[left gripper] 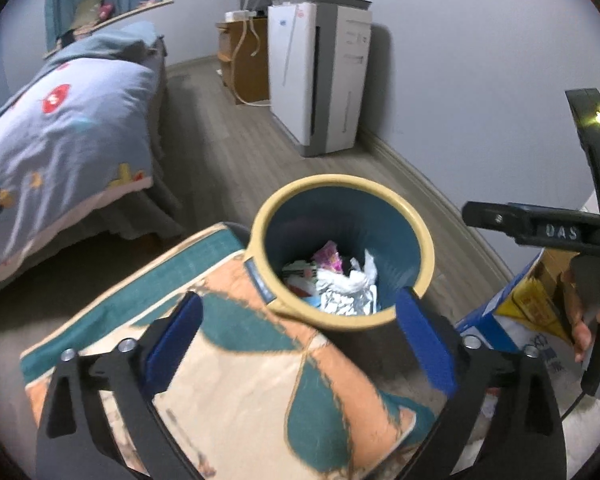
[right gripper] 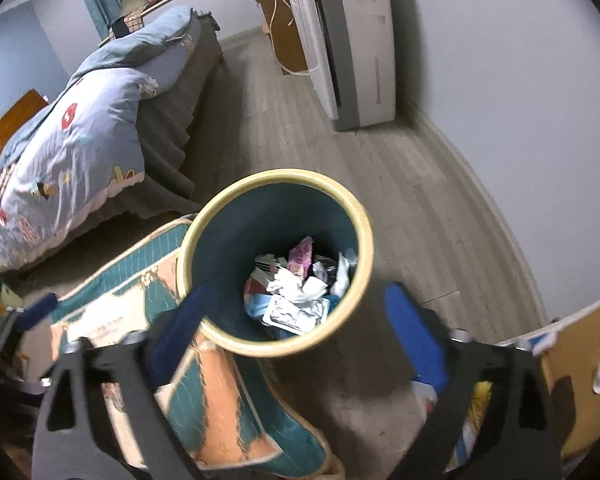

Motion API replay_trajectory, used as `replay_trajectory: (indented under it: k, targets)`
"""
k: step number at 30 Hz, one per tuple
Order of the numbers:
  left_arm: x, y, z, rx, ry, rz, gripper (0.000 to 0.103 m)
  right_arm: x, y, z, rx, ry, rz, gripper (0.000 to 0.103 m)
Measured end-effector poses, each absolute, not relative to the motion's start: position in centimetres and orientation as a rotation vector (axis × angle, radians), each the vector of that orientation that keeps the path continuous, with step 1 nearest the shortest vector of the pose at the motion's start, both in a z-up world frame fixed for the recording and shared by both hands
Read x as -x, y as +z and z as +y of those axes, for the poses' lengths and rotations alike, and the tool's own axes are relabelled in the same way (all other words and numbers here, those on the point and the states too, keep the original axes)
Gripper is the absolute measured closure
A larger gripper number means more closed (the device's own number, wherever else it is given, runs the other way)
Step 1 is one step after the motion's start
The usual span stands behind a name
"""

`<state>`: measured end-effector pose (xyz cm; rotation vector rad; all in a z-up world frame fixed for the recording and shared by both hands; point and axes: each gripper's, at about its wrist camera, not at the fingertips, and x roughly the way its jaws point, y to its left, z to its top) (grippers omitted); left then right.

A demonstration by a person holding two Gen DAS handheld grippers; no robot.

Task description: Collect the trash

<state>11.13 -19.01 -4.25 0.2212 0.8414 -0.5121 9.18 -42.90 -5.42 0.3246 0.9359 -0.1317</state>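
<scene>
Trash (left gripper: 342, 280) lies heaped at the bottom of a round bin (left gripper: 428, 256): crumpled white tissue, a silvery foil pack, a pink wrapper and some printed paper. The bin stands upright on the grey plank floor (left gripper: 236, 152), its long axis vertical and its mouth facing up; its wall is smooth teal inside, with a thick cream rim. Just left of it, touching the rim, is a padded cushion (left gripper: 228, 360) in quilted teal, peach and cream cloth.

Both tools hover above the bin, released, their blue pads spread wide with nothing between them: the left tool (left gripper: 300, 336) and the right tool (right gripper: 296, 324).

Only the left view shows the right hand (left gripper: 588, 320) on its black handle and a blue and yellow cardboard box (left gripper: 528, 296) to the right. Only the right view shows an orange board (right gripper: 580, 360) near right.

Farther off stand a bed (left gripper: 68, 120) with a blue patterned quilt on the left and a white boxy appliance (left gripper: 320, 76) against the wall.
</scene>
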Motion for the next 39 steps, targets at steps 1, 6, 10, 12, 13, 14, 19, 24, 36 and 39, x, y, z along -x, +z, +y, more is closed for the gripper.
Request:
replay_trajectory:
  k: [1, 6, 10, 12, 13, 14, 19, 24, 36, 39]
  targets:
    - [-10.6, -4.0, -18.8, -0.231, -0.499, 0.841, 0.005, -8.7, -5.2, -42.7, -0.315, -0.139, 0.933, 0.006]
    - [-10.0, -3.7, -19.1, -0.239, -0.487, 0.832, 0.005, -6.8, -4.2, -41.9, -0.305, -0.147, 0.905, 0.006]
    - [-11.1, -4.2, -19.3, -0.188, -0.481, 0.858, 0.005, -6.9, -3.7, -40.8, -0.231, -0.174, 0.877, 0.006]
    - [-11.9, -4.6, -19.1, -0.159, -0.473, 0.859, 0.005, -7.1, -3.7, -40.4, -0.178, -0.194, 0.868, 0.006]
    - [-12.3, -4.6, -19.0, -0.149, -0.468, 0.856, 0.005, -7.2, -3.6, -40.2, -0.161, -0.199, 0.861, 0.006]
    - [-12.5, -4.6, -18.8, -0.143, -0.468, 0.847, 0.005, -7.2, -3.5, -40.1, -0.147, -0.200, 0.850, 0.006]
    - [-13.1, -4.5, -18.7, -0.143, -0.451, 0.827, 0.005, -7.5, -3.9, -40.9, -0.158, -0.205, 0.848, 0.006]
    - [-13.4, -4.6, -18.7, -0.135, -0.455, 0.827, 0.005, -7.6, -4.3, -42.0, -0.211, -0.220, 0.865, 0.006]
    - [-13.0, -4.4, -18.8, -0.170, -0.431, 0.808, 0.005, -7.8, -4.5, -41.8, -0.195, -0.221, 0.878, 0.006]
    - [-13.0, -4.3, -18.8, -0.163, -0.434, 0.810, 0.005, -7.8, -4.5, -41.8, -0.195, -0.222, 0.876, 0.006]
